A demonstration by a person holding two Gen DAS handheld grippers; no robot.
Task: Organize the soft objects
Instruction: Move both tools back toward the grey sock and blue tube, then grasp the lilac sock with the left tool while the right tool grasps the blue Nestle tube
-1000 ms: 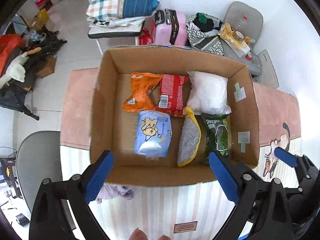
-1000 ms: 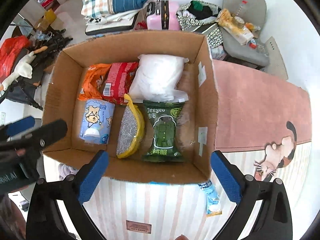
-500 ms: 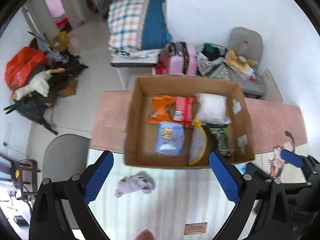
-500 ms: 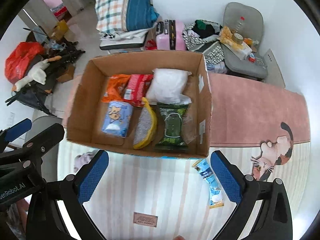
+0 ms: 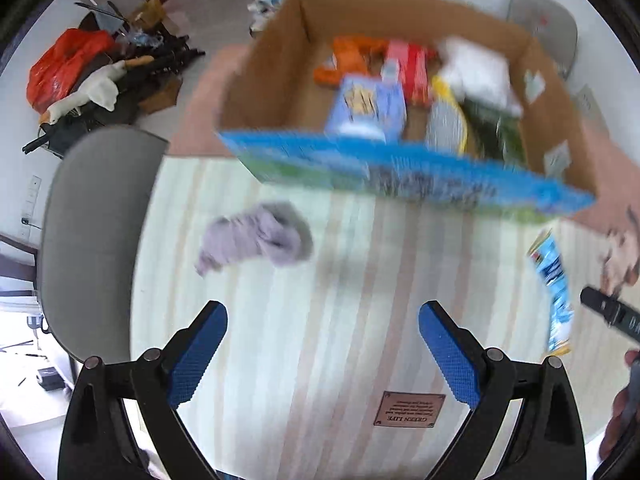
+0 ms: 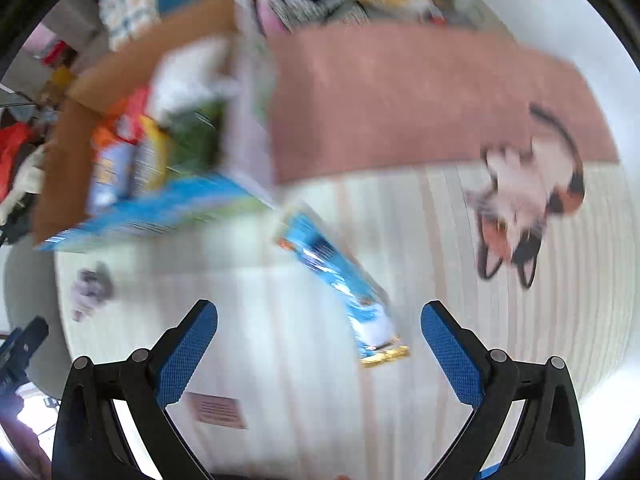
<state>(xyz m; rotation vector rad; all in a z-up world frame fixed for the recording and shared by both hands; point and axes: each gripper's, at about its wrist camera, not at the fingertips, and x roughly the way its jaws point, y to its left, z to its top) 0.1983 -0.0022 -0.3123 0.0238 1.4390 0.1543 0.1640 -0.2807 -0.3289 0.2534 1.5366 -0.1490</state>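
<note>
Left wrist view: the left gripper (image 5: 322, 354) hangs above the striped mat (image 5: 320, 320) with its blue fingers spread wide and nothing between them. The cardboard box (image 5: 264, 80) is the landmark; it sits on the far part of the mat and already holds several packets. Just in front of the box's near wall, toward its left corner, lies a crumpled lilac cloth (image 5: 256, 236), apart from the wall and not touching it. It looks light, limp and bunched, so it should give under the fingers; a pinch down onto the thickest middle of the heap seems the safest hold, since an edge would likely just unfold. It has no clear long axis, though a small tail trails toward the near left. In front of the box's right corner lies a blue packet (image 5: 554, 284), with the tip of the right gripper just beside it.

Right wrist view, much blurred: the right gripper (image 6: 320, 352) is also spread open and empty, low over the mat. The blue packet (image 6: 344, 284) lies between the fingers and the box (image 6: 56, 168), its long axis running from the box's near right corner toward the near right, gold-edged end nearest. It looks thin, light and slick; gripping across its narrow width near the middle should hold best.
</note>
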